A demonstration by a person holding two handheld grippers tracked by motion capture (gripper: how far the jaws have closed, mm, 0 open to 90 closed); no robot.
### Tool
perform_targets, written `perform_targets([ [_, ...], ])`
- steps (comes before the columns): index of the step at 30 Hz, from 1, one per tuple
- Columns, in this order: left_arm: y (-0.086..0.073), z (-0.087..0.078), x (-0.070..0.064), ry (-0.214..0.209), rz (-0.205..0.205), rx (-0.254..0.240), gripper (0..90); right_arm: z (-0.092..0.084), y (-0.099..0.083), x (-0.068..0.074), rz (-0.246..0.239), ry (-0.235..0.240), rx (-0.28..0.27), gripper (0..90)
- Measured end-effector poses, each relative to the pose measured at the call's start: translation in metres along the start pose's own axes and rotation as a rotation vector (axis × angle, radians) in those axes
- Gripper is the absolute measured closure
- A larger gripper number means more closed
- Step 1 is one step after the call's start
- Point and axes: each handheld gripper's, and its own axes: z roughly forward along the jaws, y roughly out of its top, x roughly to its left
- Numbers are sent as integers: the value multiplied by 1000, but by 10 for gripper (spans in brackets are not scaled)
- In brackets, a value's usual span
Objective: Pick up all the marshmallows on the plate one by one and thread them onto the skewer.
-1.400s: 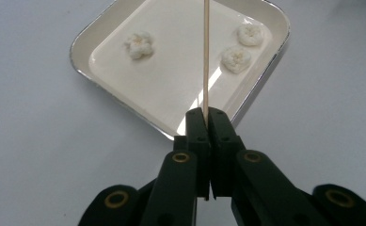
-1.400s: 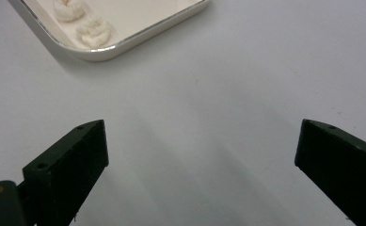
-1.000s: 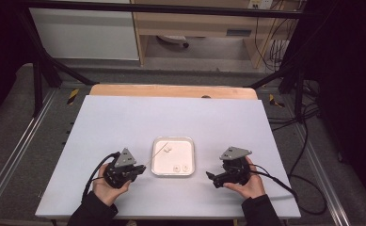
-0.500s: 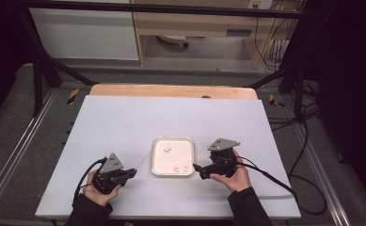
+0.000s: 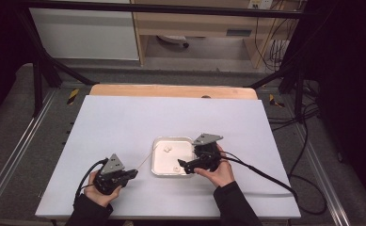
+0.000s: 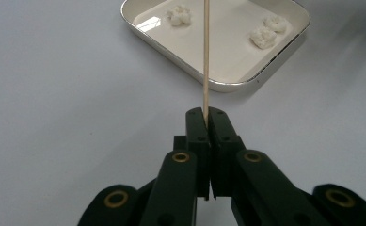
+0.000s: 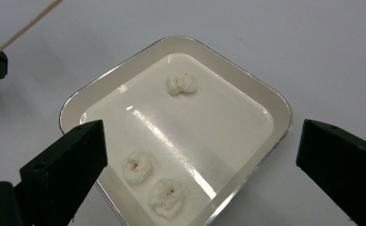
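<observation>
A white square tray [image 5: 159, 162] lies on the table with three small white puffy pieces in it [image 7: 180, 84] [image 7: 137, 166] [image 7: 169, 197]. My left gripper [image 5: 132, 173] [image 6: 205, 117] sits to the tray's left, shut on a thin wooden skewer [image 6: 205, 56] [image 5: 145, 162] that points toward the tray [image 6: 227, 85] and reaches over its rim. My right gripper [image 5: 184, 165] [image 7: 202, 136] hovers over the tray's right part with its jaws wide open and nothing between them. The tray [image 7: 284, 113] lies right under those jaws.
The tray rests on a white table top [image 5: 124, 122] with a wooden strip [image 5: 171, 91] along its far edge. Cables [image 5: 260, 172] trail from both grippers. Dark frame bars and a shelf unit stand beyond the table.
My right gripper has moved left from beside the tray to over its right part, jaws still open. The left gripper has barely shifted and still holds the skewer.
</observation>
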Motion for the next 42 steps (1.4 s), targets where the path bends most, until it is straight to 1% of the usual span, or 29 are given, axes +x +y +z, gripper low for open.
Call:
perform_targets([
  [3, -1, 1, 0, 0, -4, 2, 884, 7, 3, 4, -7, -3, 10, 41],
  [6, -1, 1, 0, -1, -2, 2, 885, 13, 3, 6, 8, 27, 3, 55],
  [8, -1, 1, 0, -2, -3, 0, 885, 17, 1, 6, 8, 36, 14, 75],
  [10, -1, 2, 0, -6, -6, 1, 884, 21, -1, 7, 2, 48, 22, 109],
  [13, -1, 2, 0, -2, -8, 3, 884, 26, -4, 10, -2, 79, 27, 159],
  [15, -1, 2, -1, 0, -6, 1, 884, 29, -7, 11, -9, 87, 34, 210],
  [17, 0, 2, -1, -1, -6, 1, 885, 32, -9, 13, -16, 103, 50, 255],
  [19, 0, 2, -1, -2, -5, 5, 884, 34, -12, 14, -36, 113, 71, 296],
  [20, 0, 2, -1, -1, -4, 6, 885, 34, -13, 15, -44, 118, 82, 317],
  [23, 0, 2, -1, 0, -5, 3, 885, 35, -16, 16, -60, 113, 106, 391],
  [27, 0, 2, -1, 0, -3, 6, 884, 35, -17, 17, -70, 128, 106, 494],
  [33, 0, 3, -2, -2, 1, 6, 884, 37, -19, 18, -90, 144, 124, 563],
  [37, 0, 3, -4, -2, 4, 3, 884, 37, -20, 19, -97, 151, 118, 610],
  [38, 0, 3, -4, -2, 5, 3, 885, 38, -20, 19, -108, 150, 115, 633],
  [42, 1, 4, -4, -4, 6, 1, 884, 37, -21, 21, -122, 159, 112, 688],
])
